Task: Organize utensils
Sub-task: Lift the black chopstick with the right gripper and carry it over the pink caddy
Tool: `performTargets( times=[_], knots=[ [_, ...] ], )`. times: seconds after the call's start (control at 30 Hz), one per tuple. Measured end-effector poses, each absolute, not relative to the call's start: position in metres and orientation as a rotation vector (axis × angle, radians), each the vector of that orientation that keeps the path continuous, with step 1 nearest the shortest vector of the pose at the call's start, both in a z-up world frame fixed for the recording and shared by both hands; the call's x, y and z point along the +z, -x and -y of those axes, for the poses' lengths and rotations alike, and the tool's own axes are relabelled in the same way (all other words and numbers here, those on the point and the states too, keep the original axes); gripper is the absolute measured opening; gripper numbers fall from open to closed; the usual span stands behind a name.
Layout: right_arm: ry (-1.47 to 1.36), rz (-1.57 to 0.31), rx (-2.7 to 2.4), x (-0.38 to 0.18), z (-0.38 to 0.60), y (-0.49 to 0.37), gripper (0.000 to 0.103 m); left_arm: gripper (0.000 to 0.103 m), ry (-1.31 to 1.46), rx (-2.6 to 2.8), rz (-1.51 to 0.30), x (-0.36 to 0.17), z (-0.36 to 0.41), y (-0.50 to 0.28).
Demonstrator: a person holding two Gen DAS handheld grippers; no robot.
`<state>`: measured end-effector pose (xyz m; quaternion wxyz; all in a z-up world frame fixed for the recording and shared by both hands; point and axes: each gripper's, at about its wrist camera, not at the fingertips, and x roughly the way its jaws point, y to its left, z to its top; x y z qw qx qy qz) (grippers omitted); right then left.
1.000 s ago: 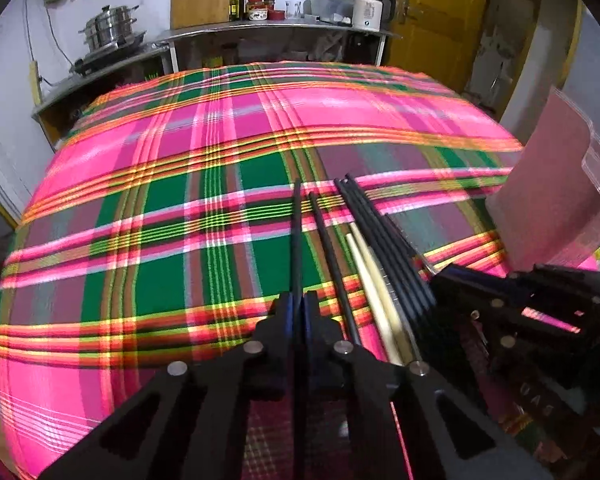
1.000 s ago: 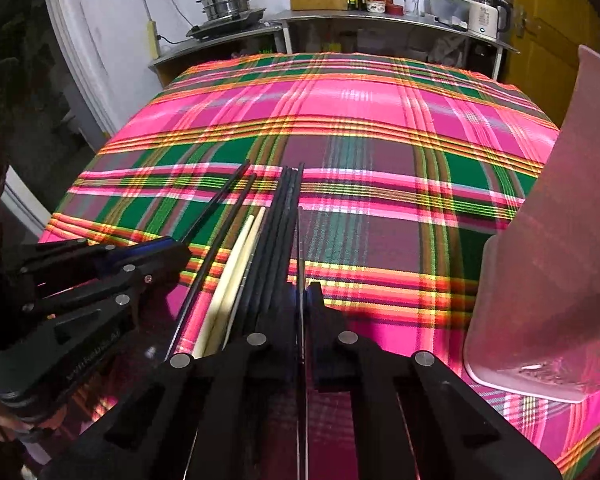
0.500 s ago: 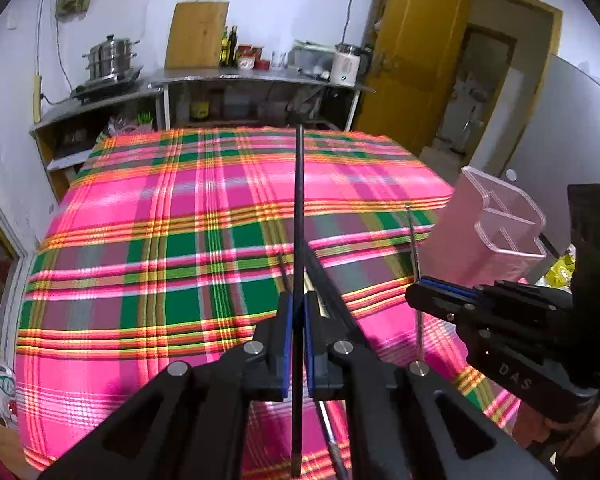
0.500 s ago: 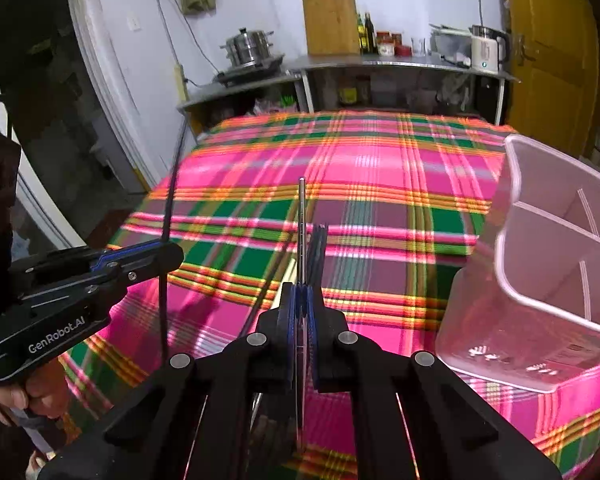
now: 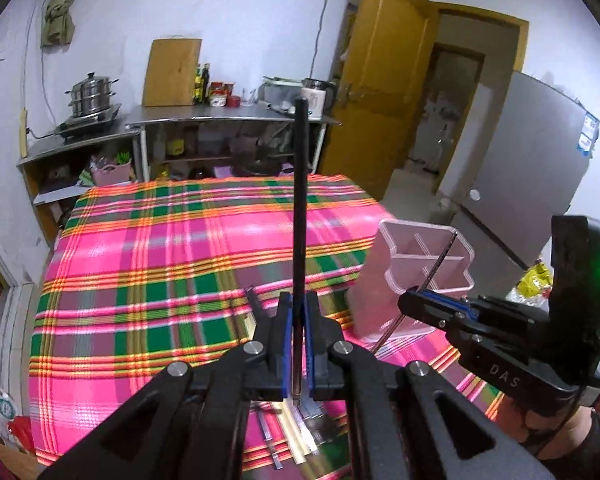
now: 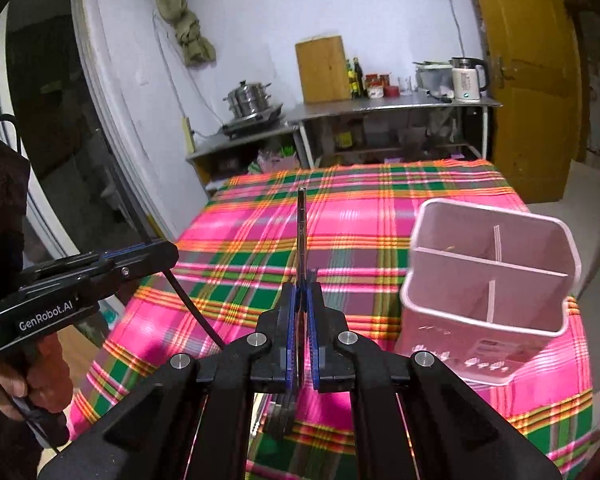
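1. Pink plastic, the utensil holder [image 6: 488,276] stands ahead and to the right of the right gripper [image 6: 301,304], near it; its divided compartments open upward and toward the camera.
2. That gripper is clamped on a thin dark chopstick [image 6: 301,232], whose long axis runs forward and up from the closed pads.
3. From the left gripper [image 5: 295,320] the holder [image 5: 424,264] also lies ahead and right, beyond the right gripper [image 5: 420,304], so the right hand is nearer and should probably deliver first.
4. Closed too, the left gripper pinches a black chopstick [image 5: 300,208] pointing straight ahead and upward.
5. Only the left view shows the right stick crossing in front of the holder's rim, and spare chopsticks [image 5: 300,428] lying on the plaid cloth [image 5: 140,280] below the fingers; the right view alone looks down into the compartments.
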<state>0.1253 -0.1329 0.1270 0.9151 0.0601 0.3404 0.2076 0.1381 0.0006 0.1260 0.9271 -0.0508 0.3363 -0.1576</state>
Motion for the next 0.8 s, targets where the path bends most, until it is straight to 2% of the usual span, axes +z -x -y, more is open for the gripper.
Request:
performTargets(
  times=[0.5, 0.8],
  knots=[
    [-0.232, -0.553, 0.274, 0.189, 0.229, -0.13, 0.006, 0.006, 0.121, -0.519, -0.619, 0.186, 0.088, -0.182],
    [-0.272, -0.592, 0.231, 0.163, 0.245, -0.156, 0.006, 0.006, 0.145, -0.528, -0.663, 0.158, 0.114, -0.215]
  ],
)
